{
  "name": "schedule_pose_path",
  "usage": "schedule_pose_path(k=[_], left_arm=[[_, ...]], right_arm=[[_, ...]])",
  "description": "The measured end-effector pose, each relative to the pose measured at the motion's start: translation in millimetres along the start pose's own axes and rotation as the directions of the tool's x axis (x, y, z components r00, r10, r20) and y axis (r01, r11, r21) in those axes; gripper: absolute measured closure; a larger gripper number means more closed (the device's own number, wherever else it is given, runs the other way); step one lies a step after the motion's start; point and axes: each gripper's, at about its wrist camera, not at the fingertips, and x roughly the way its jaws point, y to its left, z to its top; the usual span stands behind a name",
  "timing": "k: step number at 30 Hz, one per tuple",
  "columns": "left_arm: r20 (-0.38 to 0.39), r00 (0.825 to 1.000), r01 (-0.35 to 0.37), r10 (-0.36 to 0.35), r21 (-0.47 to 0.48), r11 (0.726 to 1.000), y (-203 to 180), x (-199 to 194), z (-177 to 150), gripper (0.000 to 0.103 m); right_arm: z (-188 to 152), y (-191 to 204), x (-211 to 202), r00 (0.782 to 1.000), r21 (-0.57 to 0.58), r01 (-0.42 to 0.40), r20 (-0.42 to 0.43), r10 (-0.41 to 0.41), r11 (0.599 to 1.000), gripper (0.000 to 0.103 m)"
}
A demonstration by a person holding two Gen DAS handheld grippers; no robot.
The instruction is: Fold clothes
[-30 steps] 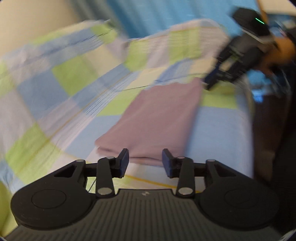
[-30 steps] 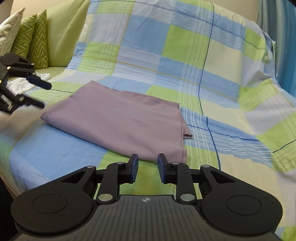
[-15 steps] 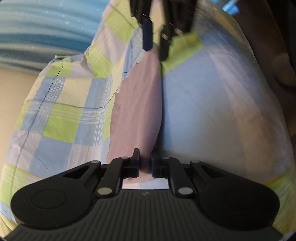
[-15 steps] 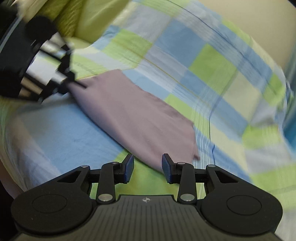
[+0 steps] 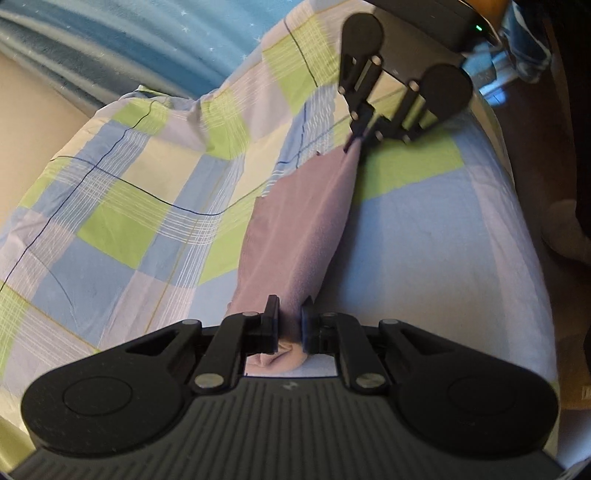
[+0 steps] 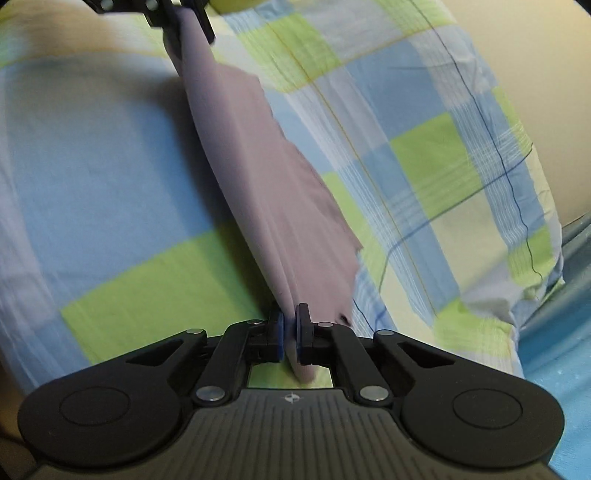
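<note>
A folded mauve garment (image 5: 295, 236) is stretched between both grippers above the checked bed cover. My left gripper (image 5: 289, 325) is shut on its near corner, with bunched cloth showing between the fingers. In the left wrist view the right gripper (image 5: 356, 142) pinches the far corner. In the right wrist view my right gripper (image 6: 290, 334) is shut on one end of the mauve garment (image 6: 266, 177), which runs up to the left gripper (image 6: 181, 22) at the top edge. The garment's long edge is lifted and the rest drapes down toward the cover.
A blue, green and lilac checked cover (image 5: 129, 206) drapes the bed and its raised back (image 6: 461, 147). A blue curtain (image 5: 110, 44) hangs behind. A beige wall (image 6: 535, 55) stands beyond the cover. The bed's edge drops off to a dark floor (image 5: 554, 184) on one side.
Both grippers came down onto opposite corners of the garment and shut on them. The cloth, flat on the cover a second ago, is now lifted along one edge and pulled taut.
</note>
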Motion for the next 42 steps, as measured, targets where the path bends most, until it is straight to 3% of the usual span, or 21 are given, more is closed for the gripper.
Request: schedule_pose_path(k=[5,12,16,21,23,26,29,34,37,39,41,42], left_arm=[[-0.023,1.0,-0.015,0.017,0.05,0.999,-11.7,-16.5,-11.2,0.094],[-0.087,0.995,0.043,-0.047,-0.057,0.997,-15.9,-32.7,-37.7,0.092],[-0.117,0.992,0.035,-0.044,-0.084,0.996,-11.8,-40.7,-48.3,0.091],[-0.188,0.982,-0.048,0.016,-0.167,0.985,14.8,-52.3,-68.2,0.091],[-0.191,0.981,-0.069,0.023,-0.238,0.969,29.7,-53.3,-71.2,0.091],[-0.153,0.988,-0.065,0.013,-0.341,0.938,49.0,-45.6,-64.6,0.091],[-0.095,0.996,-0.035,-0.006,-0.419,0.907,65.3,-25.1,-51.1,0.091],[-0.042,0.997,0.038,-0.068,-0.502,0.864,82.0,26.4,-43.2,0.091],[-0.063,0.992,0.053,-0.106,-0.553,0.831,88.5,49.9,-56.9,0.091],[-0.081,0.992,0.034,-0.097,-0.567,0.823,91.3,57.6,-68.4,0.091],[-0.078,0.992,0.034,-0.104,-0.613,0.79,97.3,61.9,-79.1,0.088],[-0.075,0.991,0.039,-0.111,-0.63,0.775,100.6,63.3,-80.9,0.088]], right_arm=[[2.2,2.0,-29.5,0.998,0.04,-0.064,0.003,0.064,0.997,0.103],[7.2,36.0,-60.4,0.991,-0.029,-0.134,0.006,0.134,0.991,0.103],[-0.5,21.3,-53.3,0.993,0.049,-0.093,-0.069,0.096,0.995,0.103],[-17.4,-14.7,-43.3,0.988,0.245,-0.002,-0.149,0.04,0.969,0.096],[-19.9,-35.2,-43.9,0.992,0.379,-0.01,-0.11,0.056,0.925,0.092],[-16.2,-59.5,-44.1,0.994,0.549,-0.1,0.011,0.112,0.83,0.09],[-1.3,-70.0,-33.2,0.977,0.588,-0.21,0.113,0.178,0.781,0.09],[21.1,-72.2,-4.5,0.933,0.559,-0.36,0.195,0.303,0.747,0.09],[19.8,-71.7,12.9,0.911,0.559,-0.408,0.201,0.359,0.722,0.087],[15.3,-76.4,16.5,0.926,0.572,-0.372,0.179,0.332,0.731,0.086],[10.9,-81.6,19.7,0.938,0.589,-0.341,0.164,0.305,0.733,0.086],[8.8,-85.7,20.2,0.938,0.611,-0.342,0.182,0.294,0.714,0.086]])
